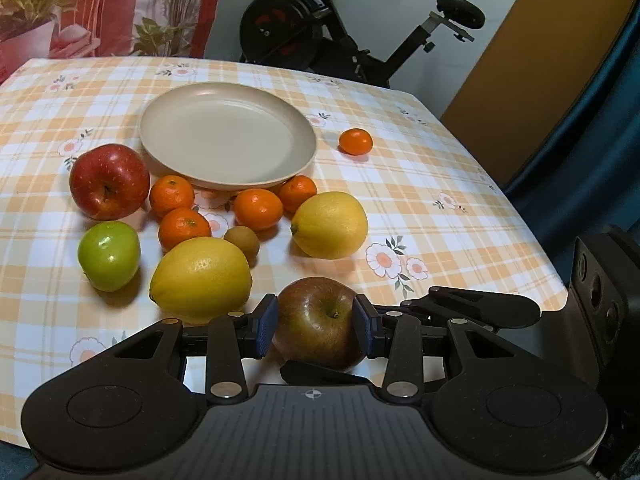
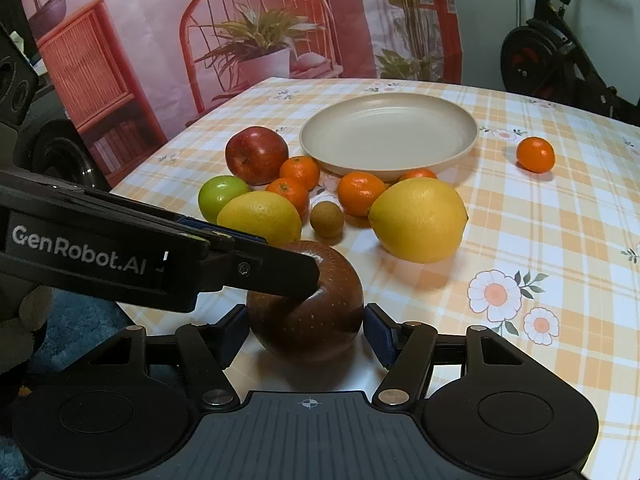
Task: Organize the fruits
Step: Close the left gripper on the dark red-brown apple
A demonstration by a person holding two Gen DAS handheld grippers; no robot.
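Note:
A dark red-brown apple (image 1: 318,322) sits at the table's near edge between the pads of my left gripper (image 1: 316,322), which is shut on it. In the right wrist view the same apple (image 2: 316,320) lies between the jaws of my right gripper (image 2: 306,332); small gaps show at both pads, so it is open. The left gripper's finger (image 2: 256,268) crosses over the apple. An empty beige plate (image 1: 160,120) (image 2: 320,136) stands behind a cluster of two lemons (image 1: 202,276), a red apple (image 1: 108,180), a green apple (image 1: 109,254) and several mandarins.
A lone mandarin (image 1: 356,141) lies right of the plate. A small brown fruit (image 1: 242,242) sits among the cluster. The checked tablecloth (image 1: 440,240) ends at the right and near edges. An exercise bike (image 1: 320,28) stands behind the table.

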